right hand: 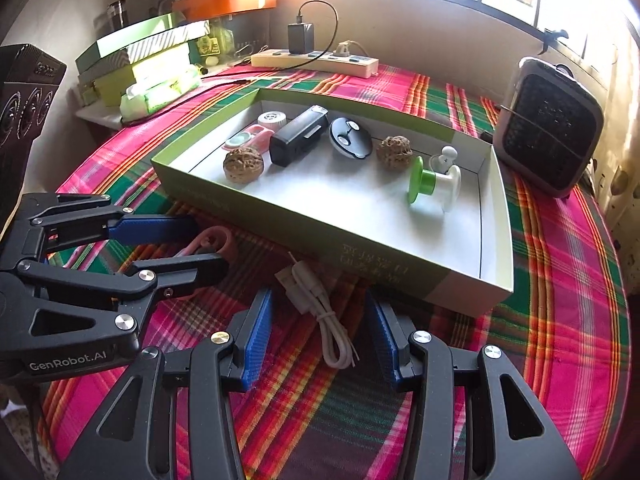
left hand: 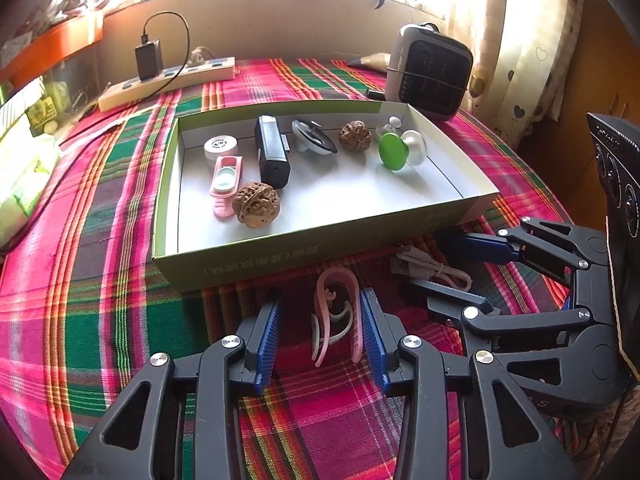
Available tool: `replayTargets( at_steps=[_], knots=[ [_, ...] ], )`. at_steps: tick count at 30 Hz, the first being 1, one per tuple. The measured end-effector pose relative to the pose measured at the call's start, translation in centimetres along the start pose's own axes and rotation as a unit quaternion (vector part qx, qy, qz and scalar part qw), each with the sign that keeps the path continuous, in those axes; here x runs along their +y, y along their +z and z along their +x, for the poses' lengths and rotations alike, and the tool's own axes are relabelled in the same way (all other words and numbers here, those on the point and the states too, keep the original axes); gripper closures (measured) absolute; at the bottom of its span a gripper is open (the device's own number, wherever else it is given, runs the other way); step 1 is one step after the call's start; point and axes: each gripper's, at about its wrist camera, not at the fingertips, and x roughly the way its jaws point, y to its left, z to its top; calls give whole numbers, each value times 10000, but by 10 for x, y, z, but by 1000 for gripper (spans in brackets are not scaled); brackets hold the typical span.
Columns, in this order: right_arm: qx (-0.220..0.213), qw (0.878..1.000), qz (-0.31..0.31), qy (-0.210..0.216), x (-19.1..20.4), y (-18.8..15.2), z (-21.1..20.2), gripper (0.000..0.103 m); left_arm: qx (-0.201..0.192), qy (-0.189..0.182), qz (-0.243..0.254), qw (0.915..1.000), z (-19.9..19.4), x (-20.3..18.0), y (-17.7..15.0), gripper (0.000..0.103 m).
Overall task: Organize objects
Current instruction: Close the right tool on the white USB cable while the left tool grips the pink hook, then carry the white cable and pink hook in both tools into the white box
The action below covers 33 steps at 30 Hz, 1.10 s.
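- I am looking at the pink ear hooks [left hand: 335, 316] lying on the plaid tablecloth [left hand: 100, 320], low in the middle of the left wrist view, just in front of the green box [left hand: 320, 240].
- I am holding the left gripper [left hand: 320, 332] with its blue pads spread apart on either side of the hooks; the right-hand pad seems to be touching them, though I cannot tell for sure.
- In the right wrist view, the white cable [right hand: 320, 312] is lying coiled on the cloth at lower centre, just before the box's near wall.
- I am keeping the right gripper [right hand: 320, 336] wide apart around the cable, with neither pad touching it.
- The box is sitting open in the middle of both views, holding two walnuts [left hand: 256, 204], a black rectangular device [left hand: 273, 152], a pink case [left hand: 226, 178], a round white container [left hand: 220, 147], a black-and-white round piece [left hand: 314, 137] and a green-and-white knob [left hand: 396, 150].
- Toward the upper right, a grey heater [right hand: 550, 128] is standing just beside the box.
- At the top of the frames, a power strip [right hand: 316, 60] with a black charger plugged in is lying near the wall.
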Motion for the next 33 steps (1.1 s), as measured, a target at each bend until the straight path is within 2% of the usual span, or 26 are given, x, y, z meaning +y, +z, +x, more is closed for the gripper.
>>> replayTargets(
  at_steps=[6, 10, 18, 20, 25, 33],
  knots=[
    [-1, 10000, -5, -2, 0, 0, -1, 56, -10, 28, -8, 10000, -1, -1, -1, 66],
    [-22, 10000, -33, 28, 1, 0, -2, 68, -9, 28, -5, 10000, -1, 0, 0, 67],
    [-30, 9999, -90, 74, 3, 0, -3, 77, -20, 79, -7, 10000, 0, 2, 1, 73],
    [-35, 9999, -113, 75, 4, 0, -3, 82, -22, 95, -8, 10000, 0, 2, 1, 74],
    [-38, 9999, -120, 75, 6, 0, -3, 82, -29, 141, -18, 9999, 0, 3, 0, 79],
    [-38, 9999, -114, 77, 7, 0, -3, 82, -36, 143, -21, 9999, 1, 4, -1, 80]
  ],
)
